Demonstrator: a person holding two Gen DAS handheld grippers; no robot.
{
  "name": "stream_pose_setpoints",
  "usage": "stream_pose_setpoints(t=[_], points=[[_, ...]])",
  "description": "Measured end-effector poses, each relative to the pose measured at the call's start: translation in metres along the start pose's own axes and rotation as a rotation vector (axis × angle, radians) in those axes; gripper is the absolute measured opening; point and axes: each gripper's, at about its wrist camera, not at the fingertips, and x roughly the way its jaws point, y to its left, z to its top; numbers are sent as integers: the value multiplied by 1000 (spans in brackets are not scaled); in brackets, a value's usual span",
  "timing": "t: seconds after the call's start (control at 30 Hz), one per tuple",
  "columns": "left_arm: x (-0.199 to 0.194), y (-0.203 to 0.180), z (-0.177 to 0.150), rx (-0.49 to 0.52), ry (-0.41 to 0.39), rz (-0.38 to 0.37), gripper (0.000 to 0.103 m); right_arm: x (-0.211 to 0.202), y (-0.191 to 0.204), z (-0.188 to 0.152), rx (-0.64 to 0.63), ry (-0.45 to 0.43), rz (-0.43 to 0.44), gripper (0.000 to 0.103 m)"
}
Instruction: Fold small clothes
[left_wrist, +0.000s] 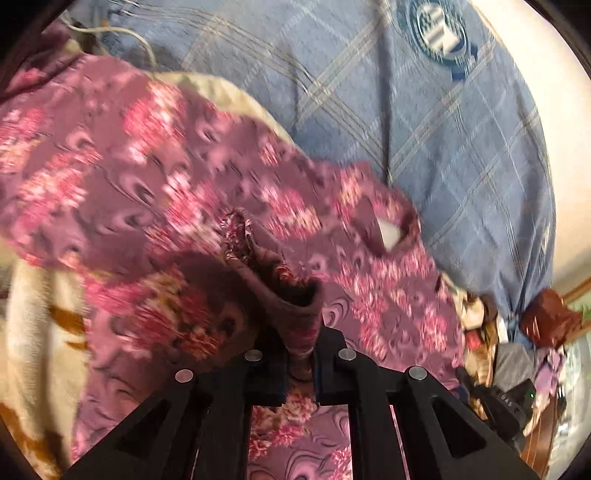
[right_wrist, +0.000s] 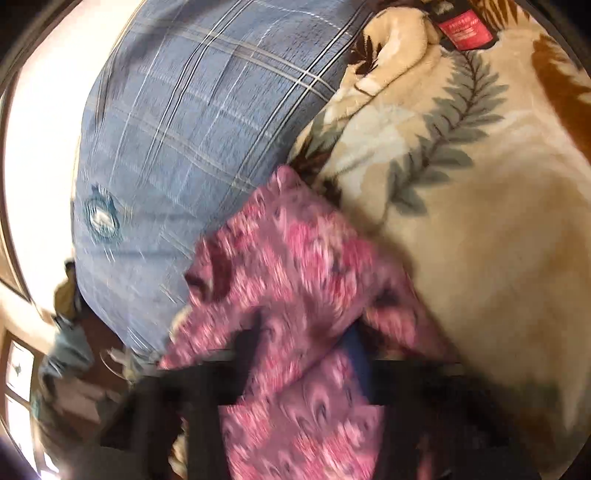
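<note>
Garment (left_wrist: 207, 173): thin, floppy, light purple floral knit on bed (left_wrist: 461, 129). Left gripper (left_wrist: 300, 363) clenched on a hem fold; right gripper (right_wrist: 306, 373) clamped on cloth. Best pinched at hems, corners.

Motion smear in the right wrist view dissolves the right gripper (right_wrist: 295, 373) into dark streaks, so its fingers (right_wrist: 247, 343) cannot be made out against the floral garment (right_wrist: 295, 266). In the left wrist view that garment runs off the left and bottom edges (its print is smeared). The clutter (left_wrist: 517, 354) at the right edge is too small to identify.
</note>
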Motion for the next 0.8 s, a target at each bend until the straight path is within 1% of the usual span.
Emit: stream_pose_setpoints(t=[0.03, 0.07, 0.1, 0.13, 0.17, 0.2, 0.23, 0.27, 0.3, 0.33, 0.37, 0.4, 0.43, 0.47, 0.5, 0.53, 0.6, 0.63, 0.67, 0.73, 0.8], points=[[-7, 0, 0, 9, -16, -1, 8, -2, 4, 2, 5, -12, 40, 6], [-17, 0, -8, 19, -36, 7, 8, -7, 16, 2, -22, -28, 85, 6], [-29, 1, -11, 36, -64, 30, 8, -11, 27, 0, -64, -26, 101, 6], [-37, 3, -17, 50, -85, 56, 8, -15, 34, -4, -104, -10, 112, 7], [-42, 3, -18, 62, -101, 91, 8, -15, 38, -12, -131, 28, 120, 7], [-46, 5, -23, 71, -106, 136, 8, -12, 37, -21, -142, 73, 115, 8], [-48, 7, -25, 66, -99, 146, 8, -6, 33, -31, -150, 131, 95, 8], [-46, 10, -28, 52, -82, 148, 8, 3, 27, -42, -153, 196, 60, 8], [-43, 14, -31, 31, -59, 145, 8, 9, 21, -50, -162, 244, 21, 9], [-43, 17, -33, 21, -45, 141, 8, 11, 18, -55, -176, 260, -14, 9], [-41, 16, -31, 17, -37, 143, 8, 8, 18, -60, -191, 270, -27, 10], [-42, 16, -31, 19, -36, 145, 9, 2, 20, -61, -201, 272, -30, 13], [-42, 16, -30, 23, -38, 142, 9, -5, 24, -60, -215, 268, -36, 19], [-41, 15, -28, 24, -41, 141, 9, -15, 31, -56, -241, 248, -25, 23], [-40, 14, -28, 21, -45, 133, 9, -25, 40, -51, -268, 216, -10, 31], [-40, 13, -27, 19, -48, 124, 10, -37, 53, -41, -315, 159, -2, 43], [-35, 12, -21, 14, -46, 109, 22, -44, 71, -22, -370, 80, 2, 58], [-34, 12, -20, 5, -45, 103, 30, -44, 77, -11, -385, 41, -7, 59], [-32, 14, -19, -6, -48, 95, 33, -38, 83, 0, -394, 21, -17, 59], [-26, 16, -18, -7, -52, 89, 34, -7, 88, 22, -386, 39, -56, 59], [-23, 11, -18, 12, -69, 99, 34, 25, 86, 36, -372, 81, -79, 59]])
